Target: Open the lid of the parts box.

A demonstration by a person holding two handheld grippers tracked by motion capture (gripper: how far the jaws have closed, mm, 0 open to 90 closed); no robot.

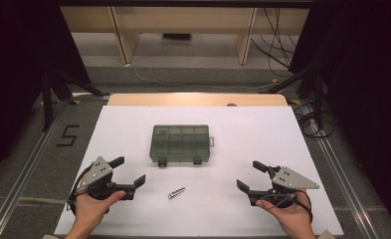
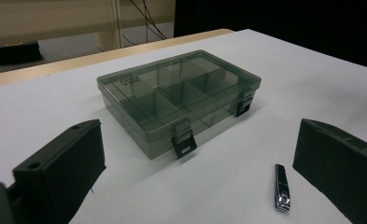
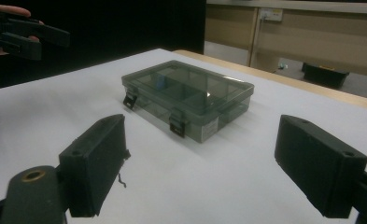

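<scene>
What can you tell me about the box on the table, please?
The box is a flat, rectangular organizer of smoky, see-through plastic, split inside into several compartments that look empty. Its lid is shut, and two dark latches on the front are down. A small tab sticks out from one short side. It lies flat near the middle of the white table, and nothing touches it.

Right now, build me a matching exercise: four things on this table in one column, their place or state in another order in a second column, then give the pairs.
Things:
1. compartment box
2. nail clipper
3. left gripper
4. right gripper

Places or states:
A. lies flat on the white sheet, on the person's side of the box
B. jaws open, held at the right of the high view
C. lid closed, both front latches down
D. jaws open, held at the left of the high view

Pairs: 1-C, 2-A, 3-D, 4-B
</scene>
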